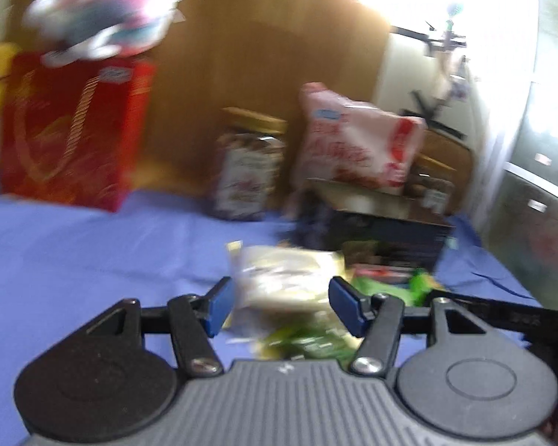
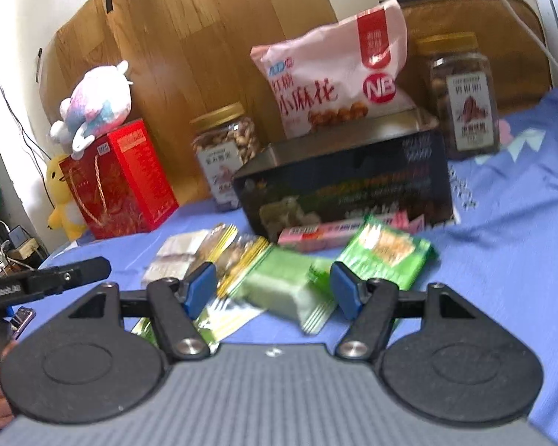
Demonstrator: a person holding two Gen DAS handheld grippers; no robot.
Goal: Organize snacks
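Right wrist view: you are holding the right gripper (image 2: 273, 290) low over the blue cloth (image 2: 502, 260), its blue pads parted and gripping nothing, and a pale green wrapped snack (image 2: 286, 290) is lying on the cloth in the gap between them; whether either pad is touching the wrapper is not clear. Just beyond, more loose packets are sitting in a scatter: a silvery-white packet (image 2: 178, 256) to the left, a bright green packet (image 2: 387, 256) to the right, and a pink bar (image 2: 327, 236) lying against the front of the dark box (image 2: 346, 186). The box is standing open-topped, and nothing can be seen inside it from here, so the sorting is looking barely begun, with all these small packets still waiting to be gathered. In the left wrist view, heavily blurred, you are holding the left gripper (image 1: 279, 304) with its jaws spread too, framing a whitish packet (image 1: 282, 278) without pinching it. Farther back, a pink bag (image 2: 334, 74) is leaning behind the box, two nut jars (image 2: 227, 148) are standing either side, and a red gift box (image 2: 122, 178) is carrying a plush toy (image 2: 93, 104) against the wooden panel (image 2: 204, 37).
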